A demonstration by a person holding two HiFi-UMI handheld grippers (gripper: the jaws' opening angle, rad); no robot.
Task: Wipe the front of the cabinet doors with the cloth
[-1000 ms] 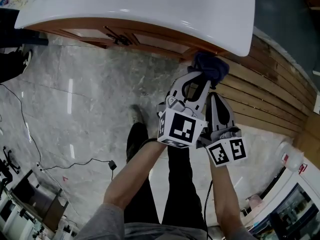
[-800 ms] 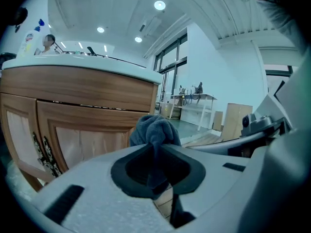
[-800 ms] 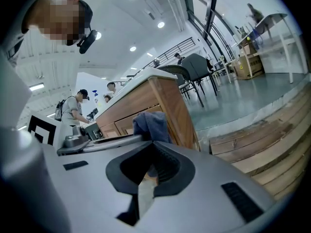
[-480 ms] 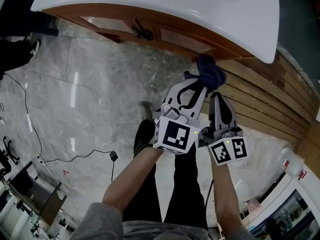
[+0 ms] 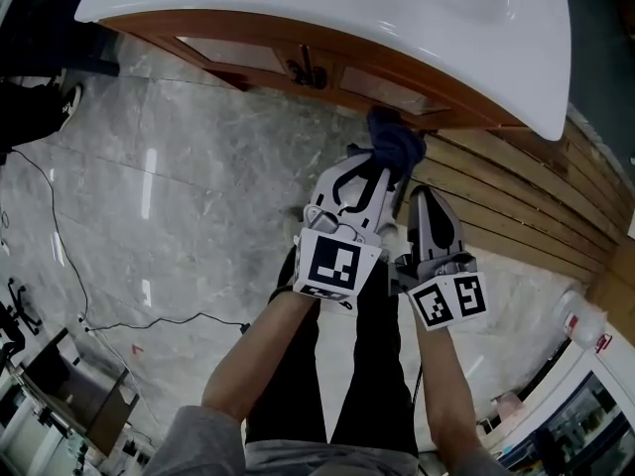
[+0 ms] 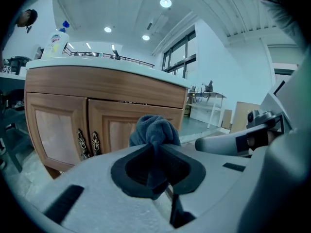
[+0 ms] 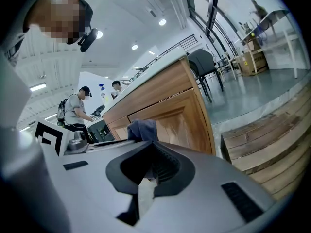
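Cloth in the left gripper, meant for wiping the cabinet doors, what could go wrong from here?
1. The cloth is bunched into a ball and pinched only at its lower end by the left gripper; rubbing could drag it out of the jaws.
2. The ornate handles at the door seam may snag it.
3. The right gripper sits close beside and might knock the door.

Cabinet doors (image 5: 379, 87) mostly hidden under countertop (image 5: 397, 18); contact with cloth (image 5: 395, 142) unclear.
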